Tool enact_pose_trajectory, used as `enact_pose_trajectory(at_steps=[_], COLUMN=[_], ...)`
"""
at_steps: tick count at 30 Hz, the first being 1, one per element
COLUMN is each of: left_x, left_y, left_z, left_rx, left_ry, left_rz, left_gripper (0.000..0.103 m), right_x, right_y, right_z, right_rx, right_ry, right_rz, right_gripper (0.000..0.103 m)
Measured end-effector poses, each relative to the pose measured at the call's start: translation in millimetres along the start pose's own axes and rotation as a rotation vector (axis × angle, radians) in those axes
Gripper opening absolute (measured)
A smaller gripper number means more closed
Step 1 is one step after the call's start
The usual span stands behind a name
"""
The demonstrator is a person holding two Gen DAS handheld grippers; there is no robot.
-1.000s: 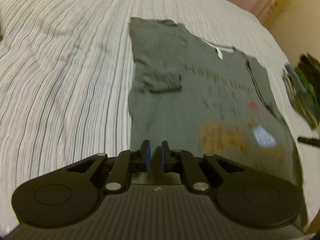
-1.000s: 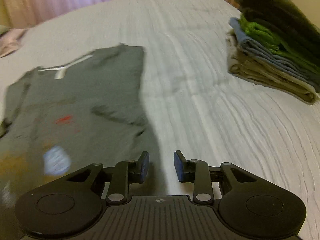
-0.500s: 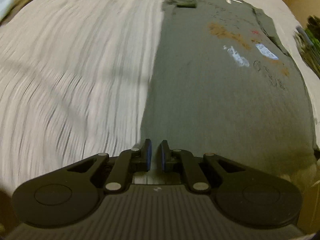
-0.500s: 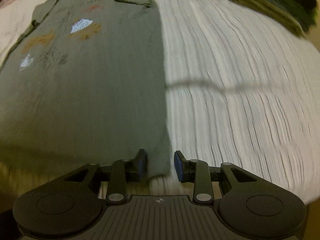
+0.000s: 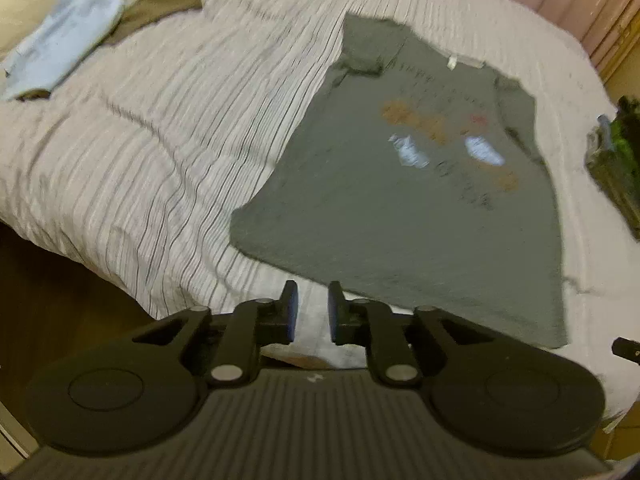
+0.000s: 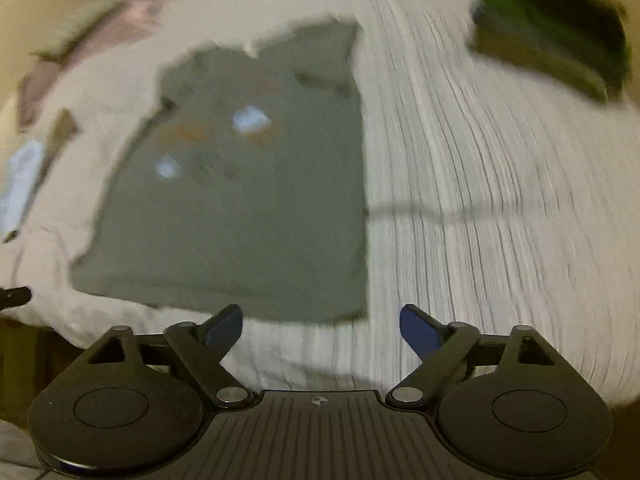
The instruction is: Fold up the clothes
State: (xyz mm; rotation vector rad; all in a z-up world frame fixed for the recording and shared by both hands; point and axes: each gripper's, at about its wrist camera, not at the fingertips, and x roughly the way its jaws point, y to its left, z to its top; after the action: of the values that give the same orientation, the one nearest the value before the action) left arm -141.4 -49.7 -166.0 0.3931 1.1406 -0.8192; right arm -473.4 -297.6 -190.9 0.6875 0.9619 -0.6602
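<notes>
A bed covered in a pale striped quilt [image 5: 152, 128] fills most of both views; on it a grey T-shirt [image 5: 420, 200] lies spread flat, print side up, collar at the far end and hem near the quilt's near edge, with both sleeves folded in over the body; its print shows orange and pale blue patches, blurred in the right wrist view [image 6: 248, 184]; a stack of folded clothes [image 6: 548, 32] in dark and green tones sits on the quilt well apart from the shirt, to its right; a light blue garment [image 5: 60, 44] and a brown one [image 5: 164, 0] lie at the far left of the quilt; the left gripper [image 5: 309, 316] hovers just short of the shirt's hem near its left corner, its jaws a narrow gap apart and holding nothing; the right gripper [image 6: 321, 328] hovers near the hem's right corner, its jaws spread wide with nothing between them.
</notes>
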Motion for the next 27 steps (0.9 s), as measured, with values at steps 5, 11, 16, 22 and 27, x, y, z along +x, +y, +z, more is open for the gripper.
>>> enact_pose_trajectory(at_steps=[5,11,16,22,27], left_x=[-43,-66,-71,-73,-72], left_y=[-28,-46,-56,-60,-65], left_z=[0,-2,-2,-4,-6], left_rx=[0.060,0.087,0.118,0.148,0.164], left_ry=[-0.051,-0.065,-0.059,-0.058,-0.053], left_rz=[0.044,0.017,0.020,0.025,0.026], left_gripper=[0.023,0.029,0.030,0.032,0.033], right_x=[-30,-51,-59,-61,-60], right_y=[21,29,27,32,32], right_z=[8,9,9,11,8], right_rx=[-0.072,-0.085,-0.047,-0.067,-0.062], right_ry=[0.005,-0.012,-0.007,0.001,0.012], right_rz=[0.046,0.049,0.041,0.040,0.037], right_gripper=[0.088,0.088,0.088,0.088,0.088])
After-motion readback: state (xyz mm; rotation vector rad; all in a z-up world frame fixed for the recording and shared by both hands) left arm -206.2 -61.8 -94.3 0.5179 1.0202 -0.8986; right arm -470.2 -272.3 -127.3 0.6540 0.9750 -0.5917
